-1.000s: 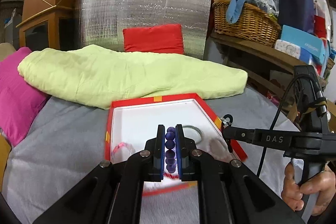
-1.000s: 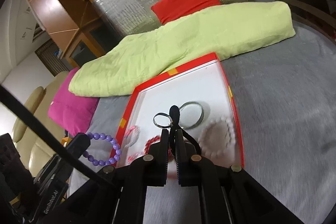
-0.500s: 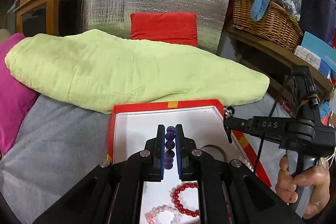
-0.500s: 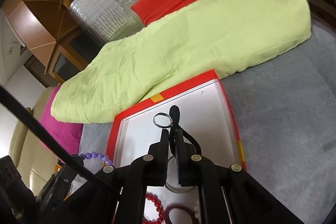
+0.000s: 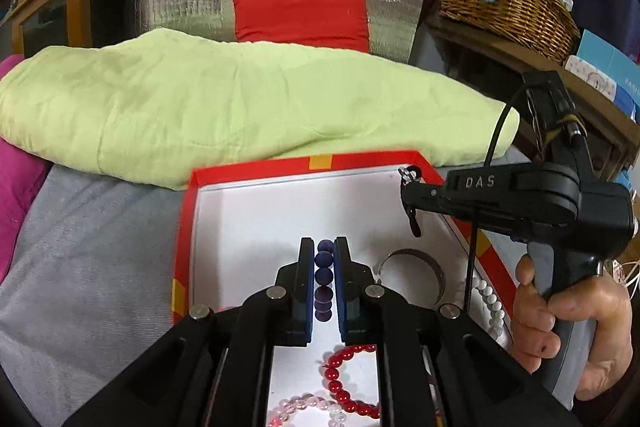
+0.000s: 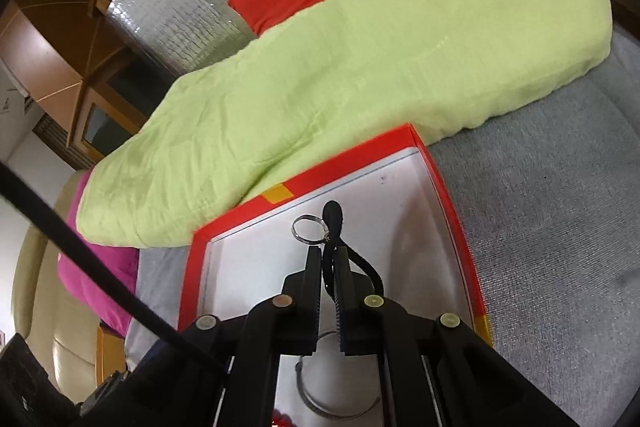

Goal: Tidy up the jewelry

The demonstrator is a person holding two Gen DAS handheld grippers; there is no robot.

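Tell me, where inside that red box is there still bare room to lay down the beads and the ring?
The red box has bare white floor across its far half, between the far wall and the silver bangle. The near end is crowded: red bead bracelet, pink bracelet, white bead bracelet. The purple beads and the corded ring hang over that free patch.

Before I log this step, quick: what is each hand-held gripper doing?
Left hand-held gripper: closed on the purple bead bracelet.
Right hand-held gripper: closed on a black cord carrying a silver ring.

Black right gripper (image 5: pixel 410 183) (marked "DAS"), black cable, silver screws.
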